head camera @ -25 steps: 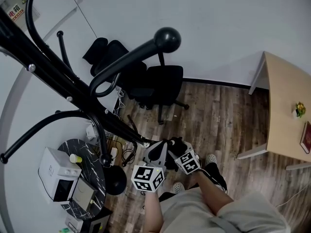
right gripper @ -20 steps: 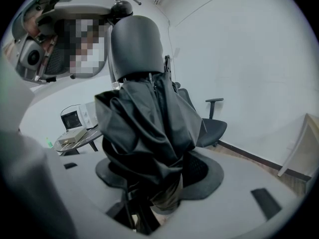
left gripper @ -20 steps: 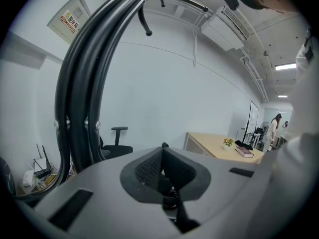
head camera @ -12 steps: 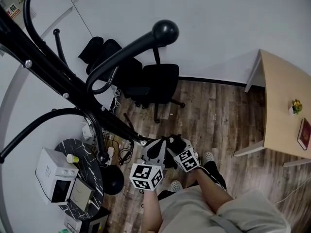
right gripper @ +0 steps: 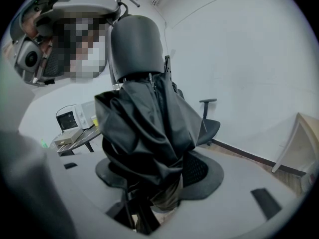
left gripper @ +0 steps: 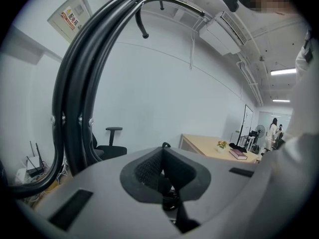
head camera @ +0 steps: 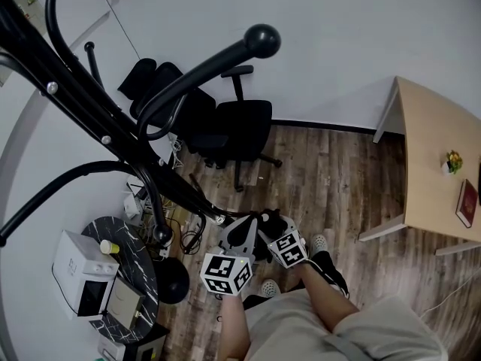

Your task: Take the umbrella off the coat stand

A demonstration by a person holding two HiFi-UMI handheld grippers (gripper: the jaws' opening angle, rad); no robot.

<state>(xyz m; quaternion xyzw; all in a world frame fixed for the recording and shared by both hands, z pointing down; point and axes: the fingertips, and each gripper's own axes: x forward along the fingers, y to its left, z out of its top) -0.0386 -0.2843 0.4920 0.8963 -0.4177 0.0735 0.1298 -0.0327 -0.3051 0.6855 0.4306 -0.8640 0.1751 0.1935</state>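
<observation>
Plain office: white walls, a plank floor (head camera: 338,179), a black office chair (head camera: 240,130) against the wall, a light wood table (head camera: 432,149) off to your right, and a microwave (head camera: 79,277) on a little round side table (head camera: 143,262) down by your left.

Honestly, almost nothing has changed in the last second. Your head shifted a touch, so the table and chair slid a bit in the head view, but both grippers are parked in the same spot as before, and neither set of jaws looks any different.

The umbrella (right gripper: 149,133) is in your right gripper (right gripper: 154,183). The jaws are clamped on the bunched black fabric, and the handle end sticks up in front of the camera. It's well clear of the coat stand (head camera: 75,111), and none of the curved arms in the head view have anything hanging on them. So I'd call the job basically done. All that's left is keeping that grip solid, since you're pinching loose cloth rather than anything rigid.

Your left gripper (left gripper: 162,171) has its jaws pressed together with nothing between them.

Pose-wise, both hands are tucked in low and close to your body, side by side and nearly touching, with your forearms coming up from the bottom of the head view. The left points roughly level across the room, and the right dips a bit more towards the floor.
</observation>
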